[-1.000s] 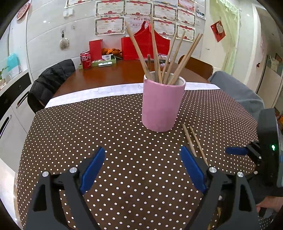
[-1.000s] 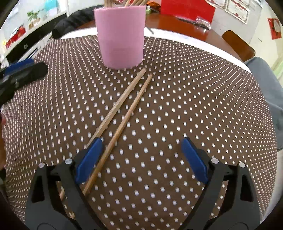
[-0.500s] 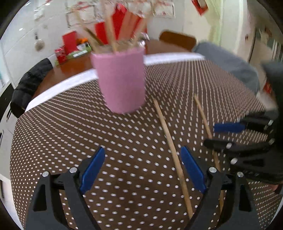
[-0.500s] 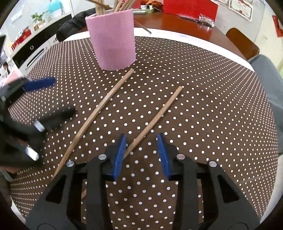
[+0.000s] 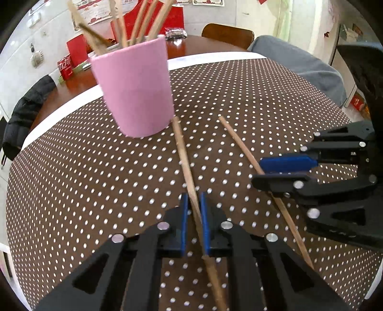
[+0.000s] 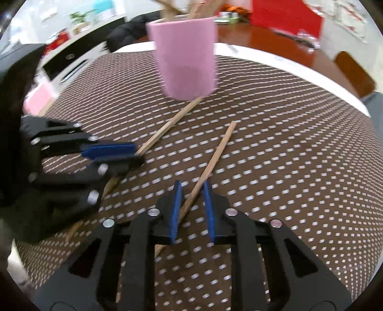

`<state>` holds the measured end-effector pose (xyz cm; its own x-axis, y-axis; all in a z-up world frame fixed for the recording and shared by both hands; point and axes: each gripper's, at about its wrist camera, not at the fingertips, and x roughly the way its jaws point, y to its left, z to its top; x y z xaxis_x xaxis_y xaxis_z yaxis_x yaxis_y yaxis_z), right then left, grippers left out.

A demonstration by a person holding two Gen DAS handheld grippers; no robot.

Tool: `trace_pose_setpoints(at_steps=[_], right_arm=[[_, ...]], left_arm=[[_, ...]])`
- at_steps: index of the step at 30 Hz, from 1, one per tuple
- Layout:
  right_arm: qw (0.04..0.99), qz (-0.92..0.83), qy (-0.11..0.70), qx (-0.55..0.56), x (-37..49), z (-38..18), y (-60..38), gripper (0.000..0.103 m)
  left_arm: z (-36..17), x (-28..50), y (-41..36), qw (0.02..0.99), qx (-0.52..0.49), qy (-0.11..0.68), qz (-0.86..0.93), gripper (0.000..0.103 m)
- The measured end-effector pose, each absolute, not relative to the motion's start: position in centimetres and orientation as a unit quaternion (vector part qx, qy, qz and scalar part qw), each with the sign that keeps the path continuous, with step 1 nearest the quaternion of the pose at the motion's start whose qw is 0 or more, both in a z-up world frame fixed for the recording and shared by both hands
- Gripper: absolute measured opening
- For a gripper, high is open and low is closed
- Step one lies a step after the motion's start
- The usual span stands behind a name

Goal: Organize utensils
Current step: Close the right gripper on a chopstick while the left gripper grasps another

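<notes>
A pink cup [image 5: 134,88] stands on the far-left part of the desk [image 5: 71,181], which is covered by a brown cloth with white dots. Several wooden chopsticks [image 5: 141,21] stick up out of the cup, leaning in different directions.

Two more chopsticks lie flat on the cloth, apart from each other. The left chopstick [image 5: 184,162] runs from the base of the cup, where its far tip touches or nearly touches the wall, toward the near edge. The left gripper [image 5: 193,210] has its blue fingers [image 5: 183,222] drawn in close on either side of this stick, grasping it near its middle.

The right chopstick [image 5: 241,148] lies to the right, its far tip well clear of the cup. In the right wrist view the right gripper [image 6: 191,208] straddles this stick [image 6: 213,158] with its fingers [image 6: 176,210] narrowed; small gaps show beside the wood, so whether they actually pinch it cannot be told. That view is motion-blurred.

At the far end of the desk are a red bag [image 5: 167,16] and a red can [image 5: 64,68].
</notes>
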<state>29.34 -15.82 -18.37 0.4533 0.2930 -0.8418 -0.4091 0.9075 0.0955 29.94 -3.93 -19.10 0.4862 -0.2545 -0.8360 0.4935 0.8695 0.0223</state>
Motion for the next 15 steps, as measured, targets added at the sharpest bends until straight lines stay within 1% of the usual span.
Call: trace_pose_setpoints(at_steps=[2, 4, 6, 10, 11, 12, 13, 14, 15], right_arm=[[0.851, 0.199, 0.482, -0.061, 29.1, -18.4, -15.7, 0.018], [0.854, 0.185, 0.483, -0.047, 29.6, -18.4, -15.8, 0.019], [0.856, 0.174, 0.484, -0.043, 30.0, -18.4, -15.6, 0.019], [0.860, 0.143, 0.485, -0.062, 30.9, -18.3, -14.5, 0.017], [0.861, 0.138, 0.484, -0.070, 31.1, -18.4, -14.3, 0.016], [0.862, 0.138, 0.481, -0.078, 31.1, -18.5, -14.3, 0.016], [0.863, 0.138, 0.479, -0.083, 31.0, -18.6, -14.2, 0.015], [0.864, 0.140, 0.476, -0.090, 30.8, -18.6, -14.1, 0.011], [0.864, 0.145, 0.475, -0.087, 30.5, -18.6, -14.2, 0.008]], left_arm=[[-19.0, 29.8, -3.3, 0.854, 0.126, 0.456, -0.216, 0.011], [-19.0, 30.2, -3.2, 0.855, 0.117, 0.461, -0.209, 0.016], [-19.0, 30.9, -3.3, 0.857, 0.114, 0.463, -0.197, 0.042], [-19.3, 32.1, -4.1, 0.858, 0.122, 0.458, -0.199, 0.043], [-19.2, 32.2, -4.1, 0.855, 0.121, 0.461, -0.205, 0.040], [-19.1, 32.1, -4.2, 0.852, 0.120, 0.462, -0.215, 0.028], [-19.1, 32.2, -4.2, 0.849, 0.121, 0.463, -0.222, 0.019], [-19.1, 32.3, -4.2, 0.848, 0.124, 0.464, -0.224, 0.007], [-19.0, 32.0, -4.3, 0.848, 0.130, 0.463, -0.221, 0.006]])
